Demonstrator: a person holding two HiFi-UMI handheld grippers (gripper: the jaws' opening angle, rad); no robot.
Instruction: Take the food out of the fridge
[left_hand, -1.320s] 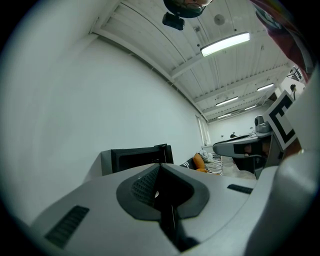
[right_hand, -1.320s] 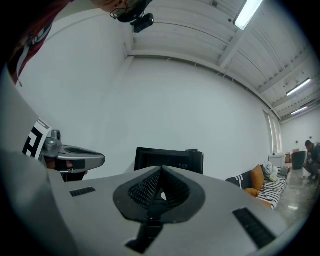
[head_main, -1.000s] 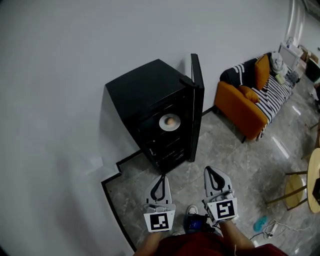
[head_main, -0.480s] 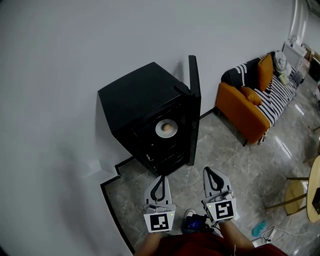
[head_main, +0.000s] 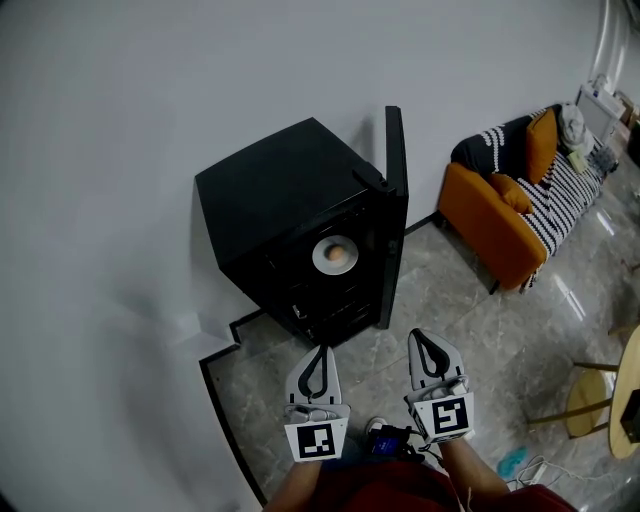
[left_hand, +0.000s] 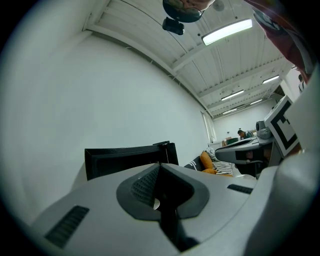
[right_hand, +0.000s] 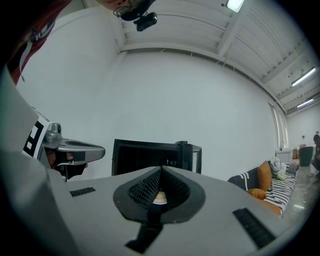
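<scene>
Head view: the black fridge (head_main: 275, 200) stands against the wall with its door (head_main: 394, 190) open along its right edge and the food (head_main: 339, 253) on a plate (head_main: 324, 263) inside; bare floor (head_main: 430, 290) separates it from the left gripper (head_main: 321, 352) and right gripper (head_main: 420, 340). Left gripper view: jaws pressed together, empty. Right gripper view: likewise, with the plate showing beyond them.

Black fridge (head_main: 290, 215), white plate (head_main: 335, 255), orange sofa (head_main: 500, 225) with black-and-white striped throw (head_main: 560, 185), grey marbled floor (head_main: 480, 340)
</scene>
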